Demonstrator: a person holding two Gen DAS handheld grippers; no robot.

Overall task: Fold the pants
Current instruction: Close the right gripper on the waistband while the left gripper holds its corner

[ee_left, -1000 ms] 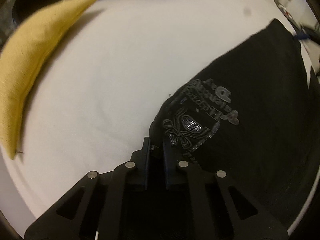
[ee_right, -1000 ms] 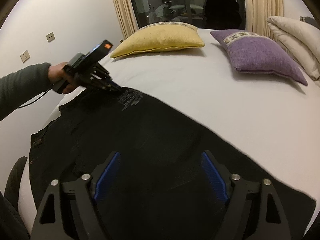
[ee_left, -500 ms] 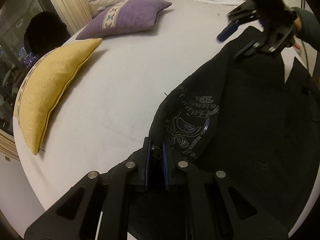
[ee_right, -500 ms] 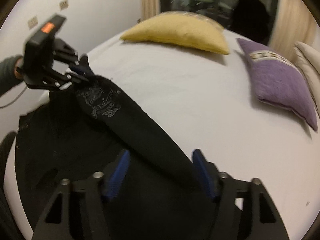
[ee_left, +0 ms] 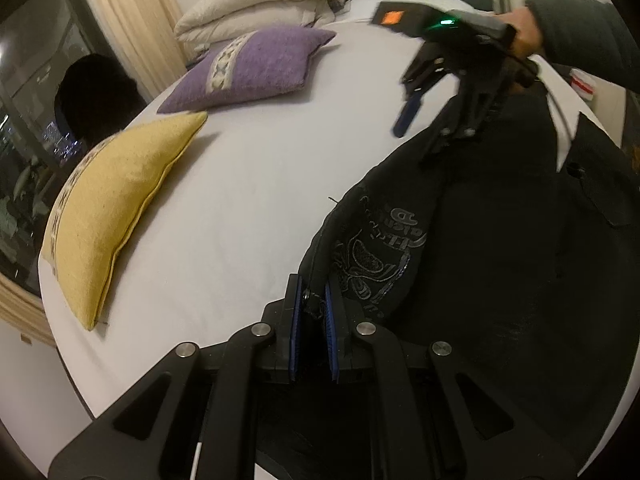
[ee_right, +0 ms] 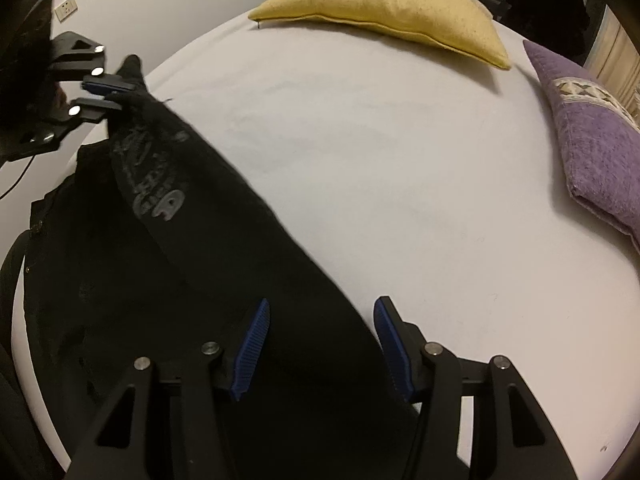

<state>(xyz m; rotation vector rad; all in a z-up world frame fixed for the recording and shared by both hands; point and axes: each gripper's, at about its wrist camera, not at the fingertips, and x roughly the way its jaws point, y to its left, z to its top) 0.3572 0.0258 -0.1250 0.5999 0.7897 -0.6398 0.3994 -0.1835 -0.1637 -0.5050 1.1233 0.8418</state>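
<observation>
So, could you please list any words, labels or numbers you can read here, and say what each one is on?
Grey print with an emblem on the black pants: lettering is there, but mirrored, creased and too blurred to read.
Same print from the right wrist view: blurred, unreadable.
Red and white label at the room's edge: too small to read.
Nothing else carries text.

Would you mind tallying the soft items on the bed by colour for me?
Black pants: 1
Yellow cushion: 1
Purple cushion: 1
Cream pillows, stacked: 2, as far as the view shows
Total: 5
</observation>
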